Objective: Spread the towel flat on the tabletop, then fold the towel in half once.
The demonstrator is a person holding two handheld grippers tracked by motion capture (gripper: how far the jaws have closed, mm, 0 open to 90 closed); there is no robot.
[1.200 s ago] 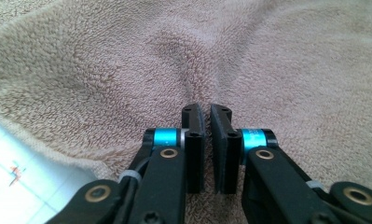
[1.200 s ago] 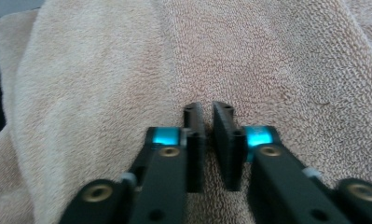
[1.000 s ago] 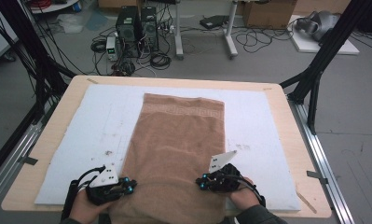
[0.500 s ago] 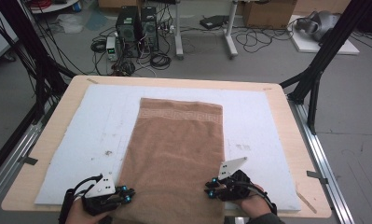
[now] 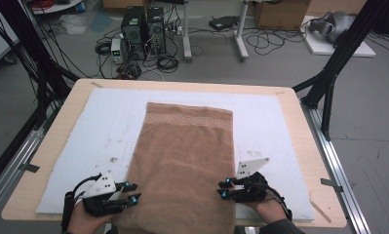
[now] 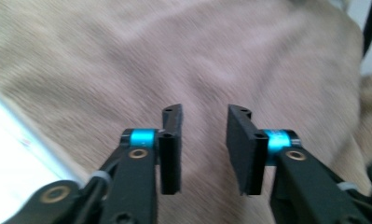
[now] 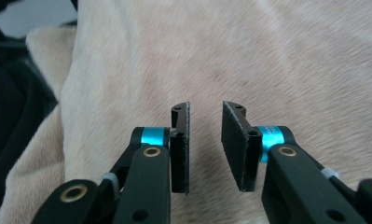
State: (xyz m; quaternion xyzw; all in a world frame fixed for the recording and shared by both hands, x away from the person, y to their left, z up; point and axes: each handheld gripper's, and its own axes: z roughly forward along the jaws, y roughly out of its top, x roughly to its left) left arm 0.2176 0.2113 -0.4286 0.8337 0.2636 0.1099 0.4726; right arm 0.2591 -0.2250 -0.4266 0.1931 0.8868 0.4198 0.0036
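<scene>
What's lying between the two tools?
In the high view, the brown towel lies flat between the left tool and the right tool, on the white mat.

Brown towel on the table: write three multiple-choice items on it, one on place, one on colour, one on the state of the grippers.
1. Where does the brown towel lie?
A. on the white mat
B. on the floor
C. folded in a box

2. What colour is the patterned band at the towel's far end?
A. blue
B. brown like the rest
C. red

3. How do the left gripper and right gripper stand?
A. both clamped on the towel
B. one holds a cup
C. both parted, nothing between the pads

Answers: A, the mat shows on both sides; B, same tone; C, a gap shows between each pair of pads.
</scene>
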